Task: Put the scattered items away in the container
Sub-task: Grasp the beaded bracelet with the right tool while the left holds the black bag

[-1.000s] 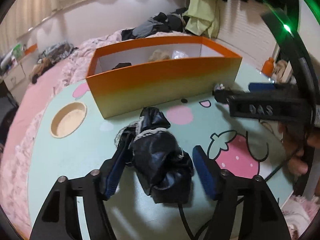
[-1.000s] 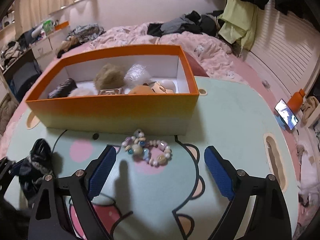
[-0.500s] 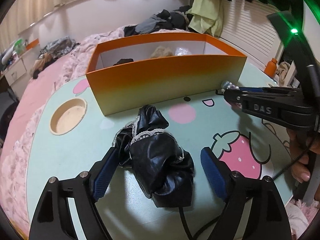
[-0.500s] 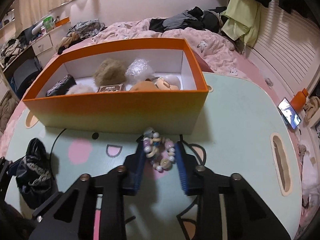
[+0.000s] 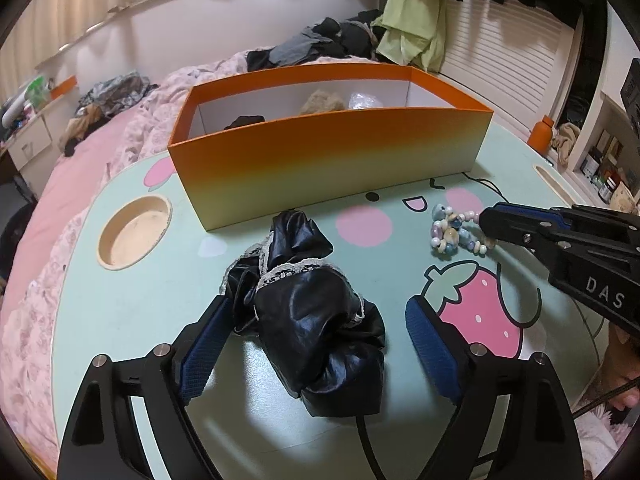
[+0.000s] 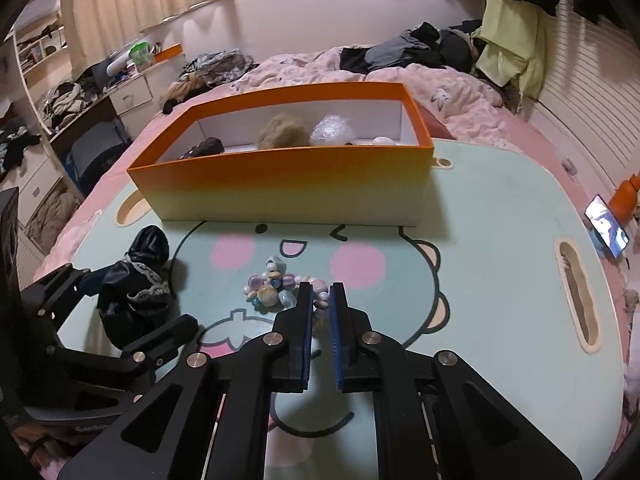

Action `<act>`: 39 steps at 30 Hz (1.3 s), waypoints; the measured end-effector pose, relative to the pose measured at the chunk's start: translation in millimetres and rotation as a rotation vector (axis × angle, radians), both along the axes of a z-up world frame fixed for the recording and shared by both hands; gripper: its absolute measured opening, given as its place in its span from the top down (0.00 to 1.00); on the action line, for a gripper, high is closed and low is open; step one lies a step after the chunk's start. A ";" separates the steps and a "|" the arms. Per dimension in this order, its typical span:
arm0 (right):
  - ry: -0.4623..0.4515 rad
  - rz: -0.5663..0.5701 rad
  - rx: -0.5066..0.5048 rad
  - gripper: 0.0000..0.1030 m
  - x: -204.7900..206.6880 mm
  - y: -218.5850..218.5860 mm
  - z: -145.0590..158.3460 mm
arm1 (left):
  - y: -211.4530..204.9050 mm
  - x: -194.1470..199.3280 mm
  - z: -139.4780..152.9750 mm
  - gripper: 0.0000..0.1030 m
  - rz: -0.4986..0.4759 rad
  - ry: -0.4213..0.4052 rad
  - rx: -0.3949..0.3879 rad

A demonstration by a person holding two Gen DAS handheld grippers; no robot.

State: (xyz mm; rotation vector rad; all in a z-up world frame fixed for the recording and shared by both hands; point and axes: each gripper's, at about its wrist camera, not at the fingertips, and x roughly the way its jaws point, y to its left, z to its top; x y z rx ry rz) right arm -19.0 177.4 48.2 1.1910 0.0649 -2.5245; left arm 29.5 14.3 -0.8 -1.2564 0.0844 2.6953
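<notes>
One black lace-trimmed pouch (image 5: 316,312) is framed between the opening jaws of the left gripper (image 5: 316,344), untouched; one bead bracelet (image 6: 276,286) is pinched by the right gripper (image 6: 321,300); one orange box (image 6: 288,184), beyond both, shows four contents only in the right view.

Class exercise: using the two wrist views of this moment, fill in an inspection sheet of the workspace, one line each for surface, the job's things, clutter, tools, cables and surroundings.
Surface: mint cartoon-print table with a round cup recess and a slot handle.
Job's things: orange box already holds fluffy and wrapped items; black lace-trimmed cloth and bead bracelet are on the table.
Clutter: nothing seen on the table beyond these.
Tools: left tool straddles the cloth, jaws opening, pads off it; right tool is shut on the bracelet's near end.
Cables: a dark cord runs under the cloth toward the camera.
Surroundings: pink bed piled with clothes, a lit phone.
</notes>
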 end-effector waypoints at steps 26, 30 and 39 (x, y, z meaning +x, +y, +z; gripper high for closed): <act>0.023 0.024 0.073 0.86 -13.4 -17.2 -15.7 | 2.8 -0.3 -0.5 0.14 0.013 -0.001 0.000; 0.017 0.023 0.027 0.86 -10.9 -12.3 -14.9 | 3.0 -0.3 -0.5 0.14 0.013 -0.001 -0.001; 0.104 0.005 -0.036 0.87 5.7 -6.2 3.6 | 3.0 -0.3 -0.3 0.14 0.014 -0.001 0.000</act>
